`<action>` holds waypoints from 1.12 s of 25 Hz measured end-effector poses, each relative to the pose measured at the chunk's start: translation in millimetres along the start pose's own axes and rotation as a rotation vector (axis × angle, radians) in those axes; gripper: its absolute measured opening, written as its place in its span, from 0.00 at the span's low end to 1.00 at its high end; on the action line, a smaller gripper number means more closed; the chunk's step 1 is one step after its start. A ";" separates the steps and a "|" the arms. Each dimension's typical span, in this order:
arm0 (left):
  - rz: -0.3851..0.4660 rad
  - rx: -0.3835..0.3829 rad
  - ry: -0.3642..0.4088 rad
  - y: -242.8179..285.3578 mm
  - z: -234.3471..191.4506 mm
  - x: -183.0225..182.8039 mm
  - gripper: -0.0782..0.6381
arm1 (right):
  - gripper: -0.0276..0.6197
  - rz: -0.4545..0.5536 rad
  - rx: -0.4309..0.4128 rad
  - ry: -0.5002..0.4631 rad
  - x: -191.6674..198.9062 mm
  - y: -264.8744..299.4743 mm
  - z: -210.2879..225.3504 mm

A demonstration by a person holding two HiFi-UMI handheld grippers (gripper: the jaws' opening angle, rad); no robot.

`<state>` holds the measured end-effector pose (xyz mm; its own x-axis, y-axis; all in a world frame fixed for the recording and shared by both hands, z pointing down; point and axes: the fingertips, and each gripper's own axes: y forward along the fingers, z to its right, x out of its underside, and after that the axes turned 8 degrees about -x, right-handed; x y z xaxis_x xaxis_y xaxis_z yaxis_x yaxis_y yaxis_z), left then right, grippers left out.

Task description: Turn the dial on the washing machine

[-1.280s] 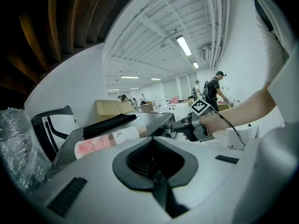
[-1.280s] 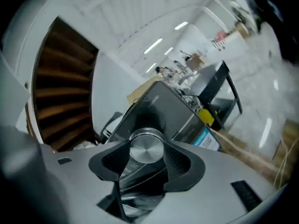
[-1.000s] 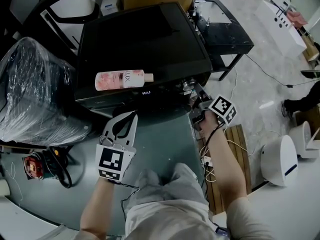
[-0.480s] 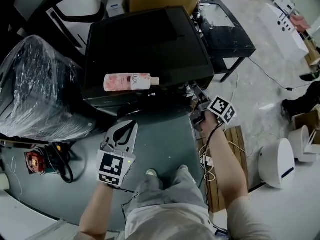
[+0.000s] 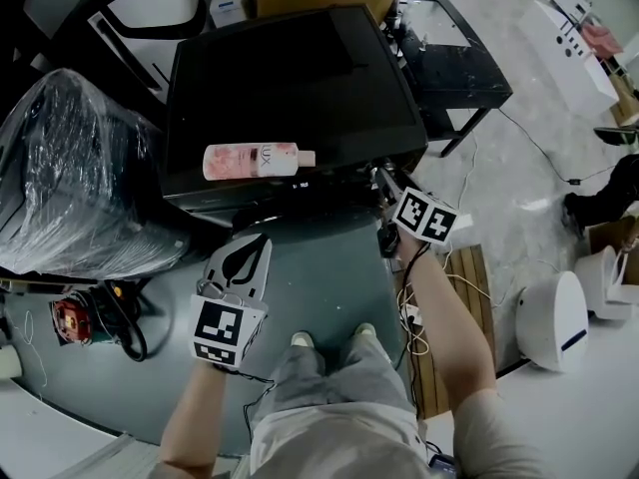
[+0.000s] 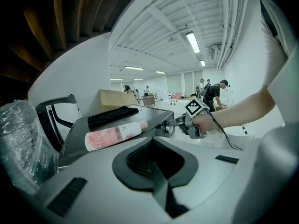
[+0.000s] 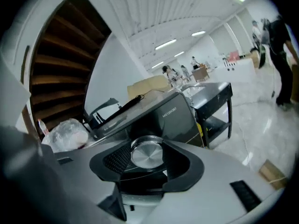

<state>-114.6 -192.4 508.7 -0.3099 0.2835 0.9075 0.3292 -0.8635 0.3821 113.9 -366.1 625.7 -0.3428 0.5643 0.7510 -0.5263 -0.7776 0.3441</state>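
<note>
**A:** Where are we standing with the right gripper?

**B:** We are opening its jaws around the dial. The pads are flanking it on both sides, and we are judging that they are not pressing on it. The left gripper is hanging closed and empty, lower left of centre in the head view.

**A:** What are we risking from here?

**B:** We are thinking a slanted pull-back could be dragging one pad across the rim and nudging the dial off its setting. If we are gripping again for another turn, the smooth metal could be slipping between the pads. A knock could also be setting the pink bottle rolling, since it is lying on its side on the washing machine.

**A:** And how is the dial looking?

**B:** We are seeing a round, brushed-silver knob with a raised rim. It is sitting on the dark front panel at the machine's right corner, lower centre of the right gripper view.
</note>
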 end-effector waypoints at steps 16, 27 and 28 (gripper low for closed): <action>-0.008 0.032 0.010 -4.7 3.4 3.3 0.14 | 0.42 -0.127 0.131 -0.610 8.7 1.6 -16.8; 0.000 0.007 0.015 -43.3 -13.6 -29.5 0.14 | 0.25 -0.148 -0.023 -0.650 -19.1 -59.7 -91.9; 0.007 0.002 0.015 -48.7 -16.3 -35.5 0.14 | 0.24 -0.148 -0.038 -0.662 -23.7 -68.0 -101.4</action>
<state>-134.2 -167.1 455.0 -0.3213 0.2710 0.9074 0.3328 -0.8647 0.3762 79.0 -298.4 527.4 0.2776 0.3655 0.8885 -0.5621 -0.6882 0.4587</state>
